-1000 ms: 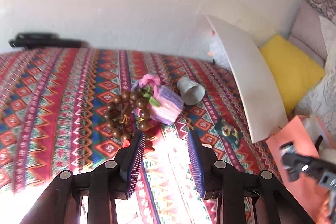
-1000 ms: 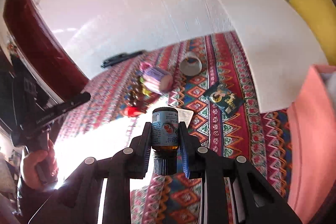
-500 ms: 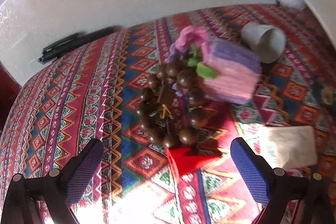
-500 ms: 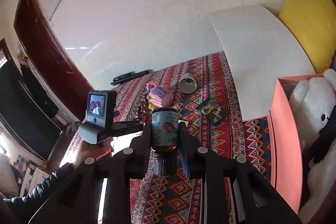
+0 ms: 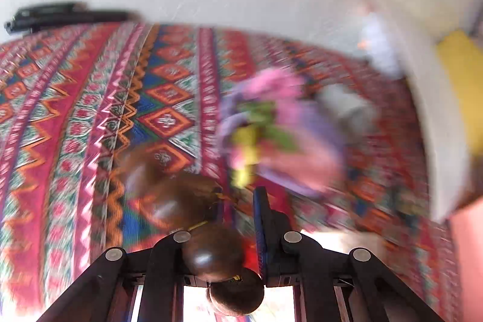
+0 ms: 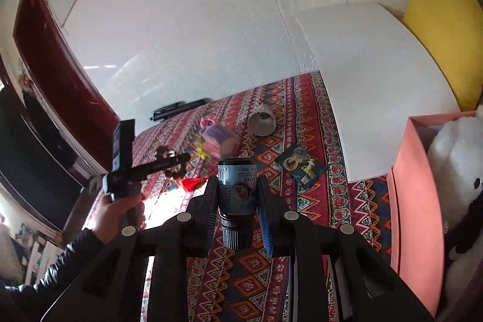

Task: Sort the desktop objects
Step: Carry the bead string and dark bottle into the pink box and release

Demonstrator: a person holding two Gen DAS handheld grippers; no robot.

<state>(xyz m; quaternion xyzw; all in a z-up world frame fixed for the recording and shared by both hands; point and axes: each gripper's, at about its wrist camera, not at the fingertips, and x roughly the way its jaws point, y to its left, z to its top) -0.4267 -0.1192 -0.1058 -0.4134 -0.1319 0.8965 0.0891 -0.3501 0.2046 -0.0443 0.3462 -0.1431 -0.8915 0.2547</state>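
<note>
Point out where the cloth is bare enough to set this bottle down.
Bare cloth lies between the card packet and the pink box, and just ahead of the bottle. Crowded: around the purple knit piece and grey cup.

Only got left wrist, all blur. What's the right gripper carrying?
Observer: The right gripper has its jaws shut on a small dark bottle, cap toward the camera.
Operator: That pink thing at my right edge?
Observer: A pink box, open, at the right end of the cloth.
Operator: Empty?
Observer: No, a white plush toy sits in it.
</note>
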